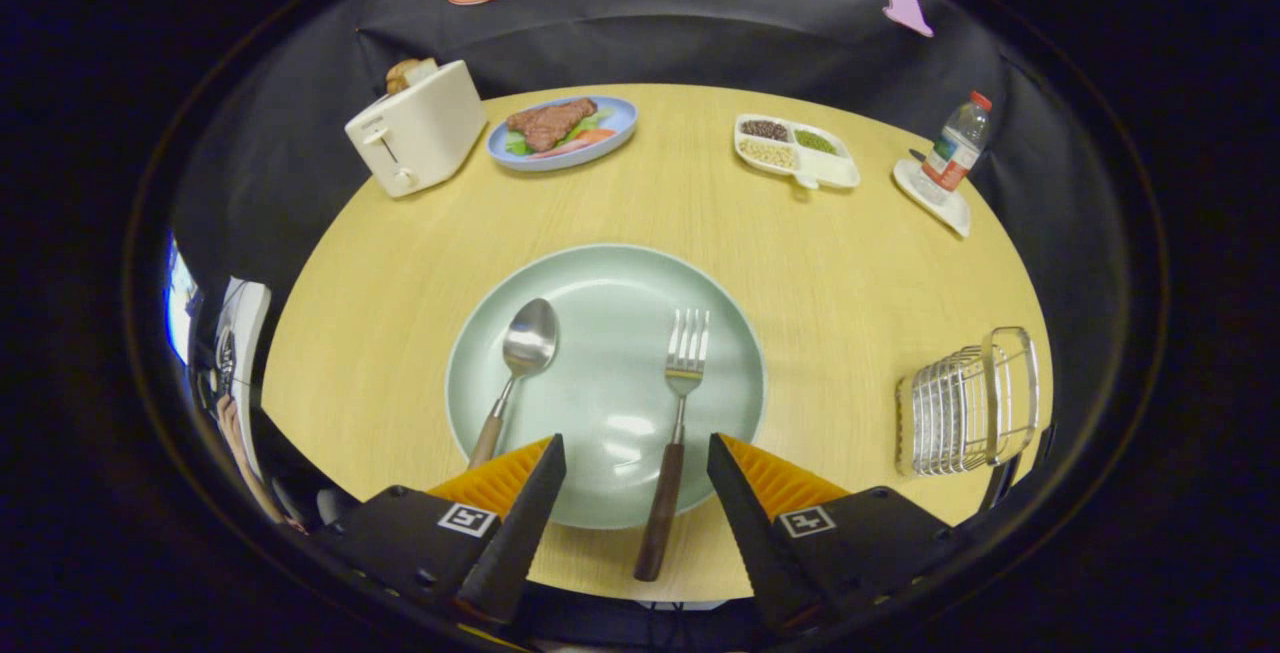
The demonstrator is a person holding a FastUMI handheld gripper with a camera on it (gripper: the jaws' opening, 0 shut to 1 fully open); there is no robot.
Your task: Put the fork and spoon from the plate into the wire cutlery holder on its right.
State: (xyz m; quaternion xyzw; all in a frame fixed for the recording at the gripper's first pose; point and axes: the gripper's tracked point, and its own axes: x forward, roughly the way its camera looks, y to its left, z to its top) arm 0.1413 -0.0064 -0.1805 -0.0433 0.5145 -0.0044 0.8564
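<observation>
A pale green plate (600,278) lies on the round wooden table just ahead of my fingers. On its left side rests a spoon (518,363) with a wooden handle, bowl pointing away. A fork (676,413) with a dark wooden handle lies on the plate's right side, tines away; its handle reaches over the near rim and sits between my fingers. My gripper (636,448) is open, above the near edge of the plate, touching neither piece. The wire cutlery holder (965,408) stands on the table to the right of the plate.
At the table's far side stand a white toaster (418,128) with bread, a blue plate of food (562,131), a divided white tray of beans (795,150) and a water bottle (957,148) on a white dish. A person's hand (240,433) shows past the left table edge.
</observation>
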